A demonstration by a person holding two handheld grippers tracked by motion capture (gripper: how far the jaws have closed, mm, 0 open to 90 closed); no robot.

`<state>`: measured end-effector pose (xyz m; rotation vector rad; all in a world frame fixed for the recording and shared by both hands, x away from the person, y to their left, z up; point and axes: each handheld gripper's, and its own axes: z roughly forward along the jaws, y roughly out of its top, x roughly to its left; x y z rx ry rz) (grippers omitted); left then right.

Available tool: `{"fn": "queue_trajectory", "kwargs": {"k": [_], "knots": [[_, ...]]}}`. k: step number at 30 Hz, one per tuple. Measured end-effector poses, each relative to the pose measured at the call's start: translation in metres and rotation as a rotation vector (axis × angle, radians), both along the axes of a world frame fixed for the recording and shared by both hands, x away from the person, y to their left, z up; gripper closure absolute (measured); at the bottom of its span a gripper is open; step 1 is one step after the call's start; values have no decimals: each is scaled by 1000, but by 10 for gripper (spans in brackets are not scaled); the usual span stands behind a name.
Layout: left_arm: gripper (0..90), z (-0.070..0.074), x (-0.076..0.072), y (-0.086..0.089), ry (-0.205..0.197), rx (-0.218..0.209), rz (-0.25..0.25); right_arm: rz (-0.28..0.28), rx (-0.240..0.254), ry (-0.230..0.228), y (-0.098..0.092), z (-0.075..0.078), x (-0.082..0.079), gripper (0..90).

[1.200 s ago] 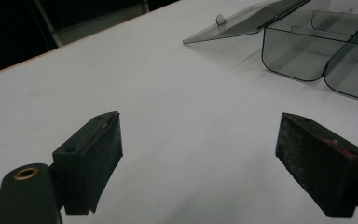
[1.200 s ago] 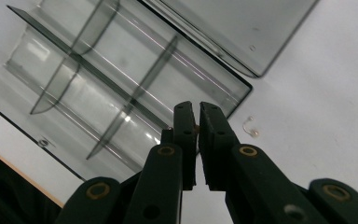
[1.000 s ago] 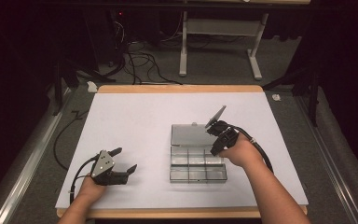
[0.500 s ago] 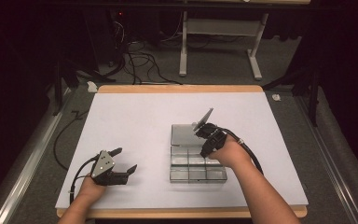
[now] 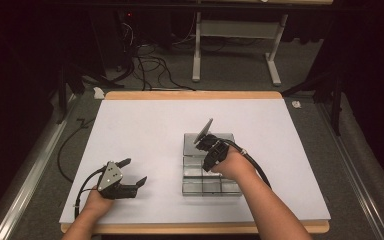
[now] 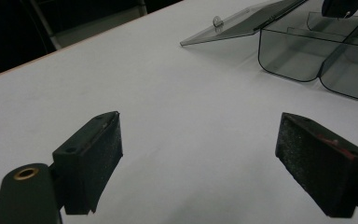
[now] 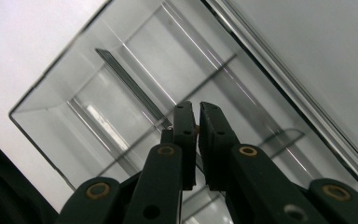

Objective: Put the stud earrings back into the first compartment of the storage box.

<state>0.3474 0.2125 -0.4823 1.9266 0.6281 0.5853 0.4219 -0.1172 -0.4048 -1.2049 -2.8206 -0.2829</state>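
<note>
Right gripper (image 7: 196,109) jaws pressed together, pinching thin smoky divider strip (image 7: 129,87) inside clear grey plastic compartment box (image 5: 228,187). Box sits mid-table, flat hinged lid (image 6: 242,21) open behind it. Left gripper (image 6: 205,163) jaws spread wide, gritty black pads, hovering over matte white table (image 5: 145,125).

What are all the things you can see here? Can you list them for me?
clear plastic box: one, see-through grey, compartments inside, on the white table, right of middle
box lid: one, see-through, open, on the far side of the box
table: one, white top, wooden edge
cables: several, black, on the floor beyond the table
metal stand: one, pale grey, on the floor at the back
left gripper: one, black, jaws open, near left of the table
right gripper: one, black, jaws shut, over the box
</note>
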Motion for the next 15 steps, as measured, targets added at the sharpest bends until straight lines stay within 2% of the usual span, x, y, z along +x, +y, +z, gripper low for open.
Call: {"fn": "queue_trajectory", "kwargs": {"k": [1, 10, 11, 14, 15], "knots": [[150, 0, 1, 0, 3, 0, 2, -10, 2, 7, 3, 0, -1, 864], [150, 0, 1, 0, 5, -3, 2, 34, 23, 8, 22, -3, 3, 864], [150, 0, 1, 1, 5, 0, 1, 54, 21, -1, 27, -5, 5, 864], [150, 0, 0, 0, 1, 4, 0, 64, 11, 13, 31, -10, 7, 864], [150, 0, 0, 0, -1, 7, -2, 58, 21, 7, 33, -15, 7, 864]]}}
